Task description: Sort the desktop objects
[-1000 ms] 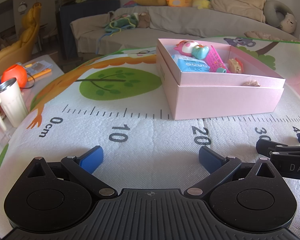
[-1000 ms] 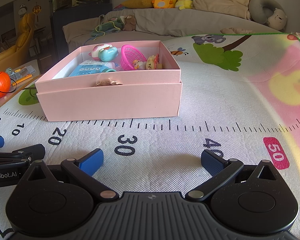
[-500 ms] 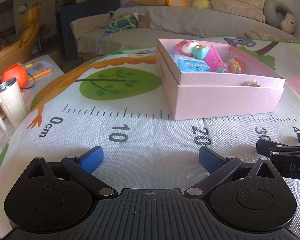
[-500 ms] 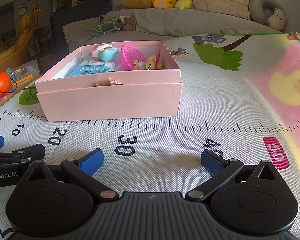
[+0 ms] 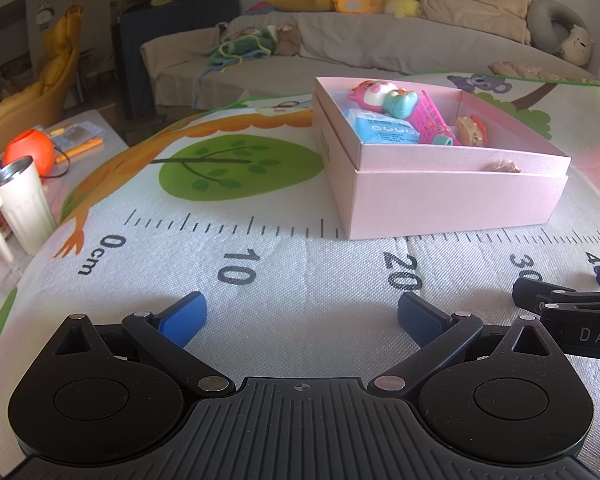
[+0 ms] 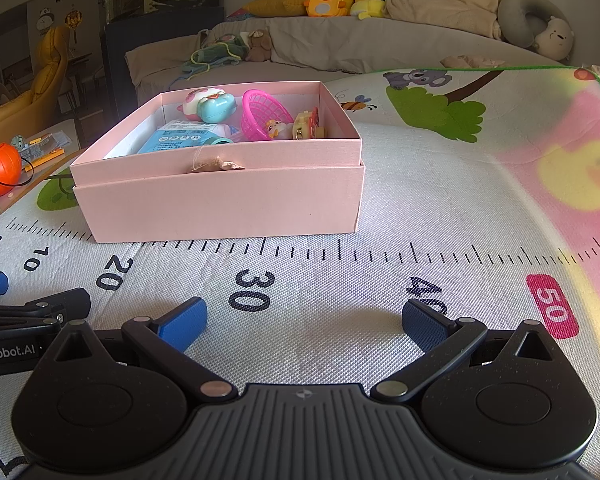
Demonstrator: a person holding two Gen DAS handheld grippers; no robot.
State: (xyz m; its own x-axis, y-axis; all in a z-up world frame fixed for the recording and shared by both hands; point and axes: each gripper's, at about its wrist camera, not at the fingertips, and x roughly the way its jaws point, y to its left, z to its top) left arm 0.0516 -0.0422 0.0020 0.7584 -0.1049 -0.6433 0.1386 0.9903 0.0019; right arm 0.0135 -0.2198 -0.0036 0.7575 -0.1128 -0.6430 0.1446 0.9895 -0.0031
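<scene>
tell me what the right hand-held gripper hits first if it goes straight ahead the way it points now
Probably the near wall of the pink box. The right hand-held gripper is open and empty, with only bare play mat before it. The box sits slightly left of centre, so depth leaves some doubt.

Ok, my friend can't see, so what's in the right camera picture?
An open pink box full of small toys sits on a ruler-printed play mat. The right gripper rests open and empty in front of it.
</scene>
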